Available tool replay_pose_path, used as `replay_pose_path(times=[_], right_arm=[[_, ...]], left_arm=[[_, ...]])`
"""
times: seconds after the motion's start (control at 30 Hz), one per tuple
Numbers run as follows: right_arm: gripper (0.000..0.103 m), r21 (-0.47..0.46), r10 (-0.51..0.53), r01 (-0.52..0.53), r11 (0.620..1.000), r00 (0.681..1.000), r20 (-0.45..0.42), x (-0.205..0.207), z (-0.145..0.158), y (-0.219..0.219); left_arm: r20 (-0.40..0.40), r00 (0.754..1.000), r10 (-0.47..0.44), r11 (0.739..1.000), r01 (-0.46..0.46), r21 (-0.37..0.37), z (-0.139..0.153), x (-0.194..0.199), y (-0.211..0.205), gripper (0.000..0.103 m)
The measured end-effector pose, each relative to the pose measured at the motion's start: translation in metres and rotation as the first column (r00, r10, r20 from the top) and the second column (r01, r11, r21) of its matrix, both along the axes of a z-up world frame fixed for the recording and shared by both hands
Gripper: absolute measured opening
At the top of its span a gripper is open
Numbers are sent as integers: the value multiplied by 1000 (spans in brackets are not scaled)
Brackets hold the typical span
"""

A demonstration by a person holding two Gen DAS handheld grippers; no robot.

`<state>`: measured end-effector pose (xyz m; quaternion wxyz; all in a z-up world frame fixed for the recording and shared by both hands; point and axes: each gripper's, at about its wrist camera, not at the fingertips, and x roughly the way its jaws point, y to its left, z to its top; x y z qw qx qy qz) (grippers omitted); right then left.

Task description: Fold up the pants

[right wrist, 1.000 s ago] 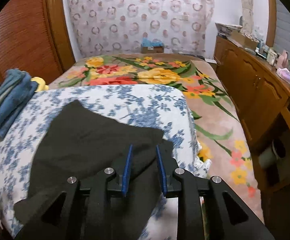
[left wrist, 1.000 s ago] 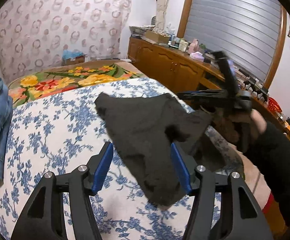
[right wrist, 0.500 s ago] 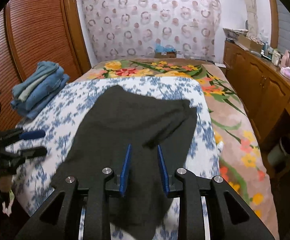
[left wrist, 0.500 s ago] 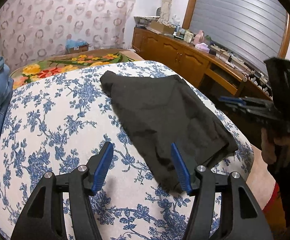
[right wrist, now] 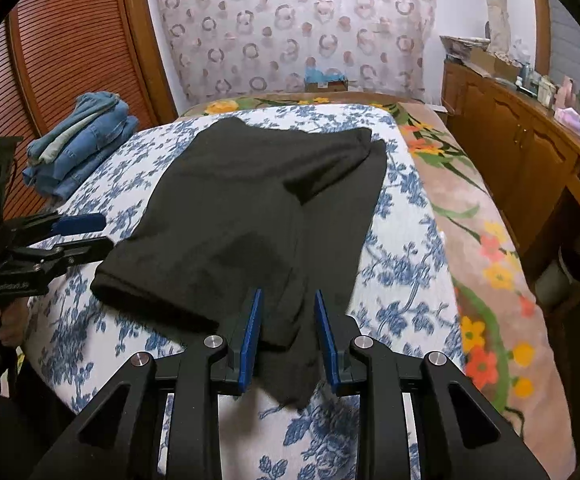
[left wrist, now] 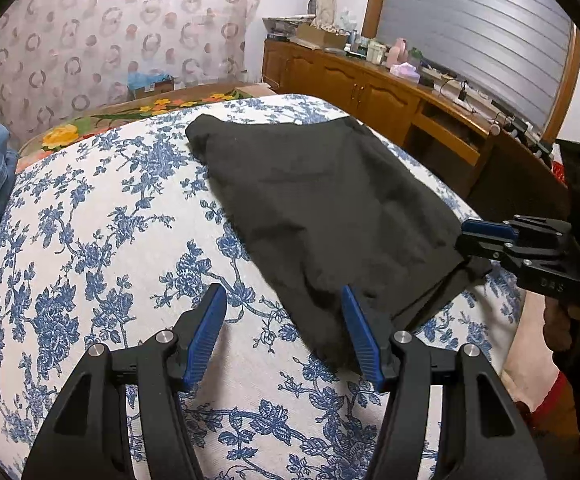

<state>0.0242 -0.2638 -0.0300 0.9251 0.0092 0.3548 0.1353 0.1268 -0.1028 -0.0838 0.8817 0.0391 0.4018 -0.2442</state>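
Since a second ago the pants (right wrist: 249,208) have gone from hanging between the grippers to lying flat on the bed (left wrist: 89,240), and the right gripper (right wrist: 285,332), then pinched on the cloth, now has its fingers parted. A corner of the pants lies between its blue pads without being squeezed, as far as the right wrist view shows. The left gripper (left wrist: 281,332) stands wide apart and holds nothing; its right pad sits just at the near edge of the cloth.

The pants lie folded over once on the blue-flowered cover, one layer on top of another, with a lower layer sticking out along the right side and a loose flap near the far end. This looks like the end of one fold: cloth laid down and let go. My guess is that the next move calls for fresh grips on one short end, one gripper at each corner, to carry that end over the other, and perhaps first a tug to line up the stray lower layer.

Of containers, a cardboard box (right wrist: 326,82) sits beyond the bed's far end with something blue in it; what exactly, I cannot tell. Folded jeans (right wrist: 77,140) are stacked at the bed's left edge.
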Motion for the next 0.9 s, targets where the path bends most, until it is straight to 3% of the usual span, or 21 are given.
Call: replay_pose_path(times=[0.47, 0.6, 0.9], right_arm=[[28, -17, 9, -9, 1000, 1000, -5, 0, -5, 5], [11, -35, 29, -29, 999, 1000, 0, -1, -3, 8], [7, -34, 42, -40, 999, 997, 58, -28, 21, 0]], left_arm=[[9, 1000, 5, 998, -5, 56, -14, -1, -7, 61], [10, 1000, 6, 998, -6, 57, -14, -1, -7, 61], [13, 1000, 7, 999, -8, 53, -14, -2, -8, 61]])
